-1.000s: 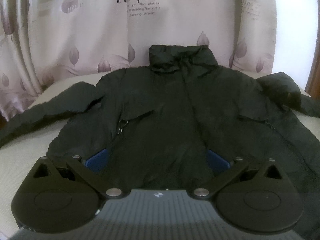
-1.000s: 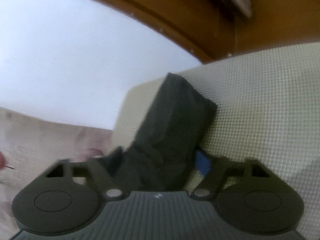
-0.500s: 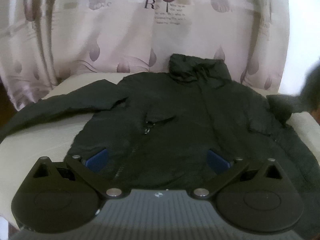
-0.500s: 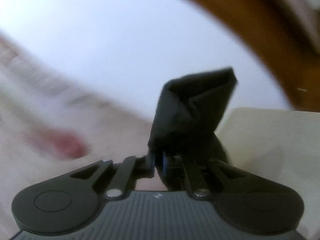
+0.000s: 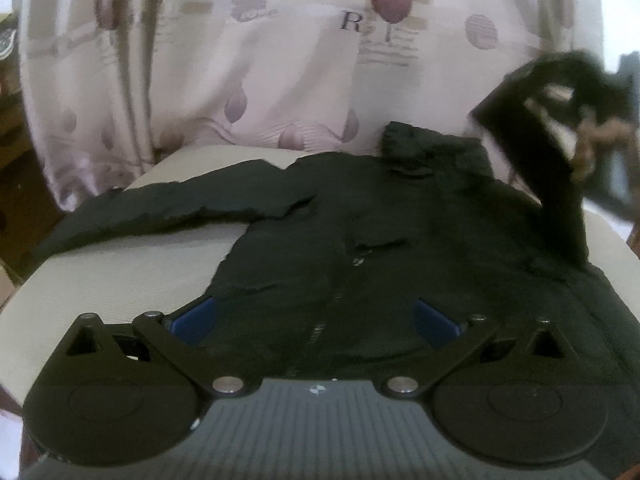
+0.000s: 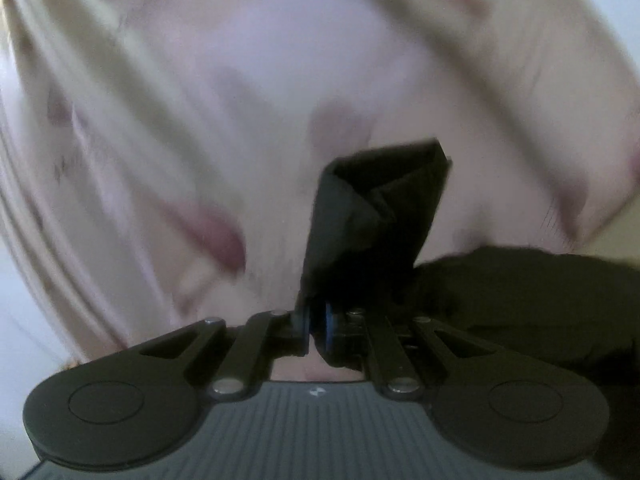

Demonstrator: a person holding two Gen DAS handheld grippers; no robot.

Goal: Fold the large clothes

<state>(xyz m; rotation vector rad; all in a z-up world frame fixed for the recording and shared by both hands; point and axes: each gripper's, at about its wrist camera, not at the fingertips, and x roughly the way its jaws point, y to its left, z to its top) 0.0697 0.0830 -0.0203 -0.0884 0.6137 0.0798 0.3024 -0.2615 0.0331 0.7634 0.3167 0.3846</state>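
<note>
A black jacket (image 5: 360,240) lies front up on a beige padded surface (image 5: 112,280), collar at the far side, one sleeve (image 5: 168,212) stretched out to the left. My left gripper (image 5: 316,320) is open over the jacket's hem, blue pads wide apart. My right gripper (image 6: 316,320) is shut on the cuff of the other sleeve (image 6: 372,216) and holds it up in the air. In the left wrist view that sleeve (image 5: 548,176) rises from the jacket's right shoulder to the right gripper (image 5: 600,128). The jacket's body (image 6: 540,292) shows low right in the right wrist view.
A pale curtain with purple leaf prints (image 5: 280,72) hangs right behind the surface and fills the right wrist view (image 6: 240,100). Dark wooden furniture (image 5: 16,168) stands at the far left.
My right gripper closed on the right sleeve's cuff, lifted it off the surface and swung it up toward the curtain. My left gripper drew back and shifted left, staying open.
</note>
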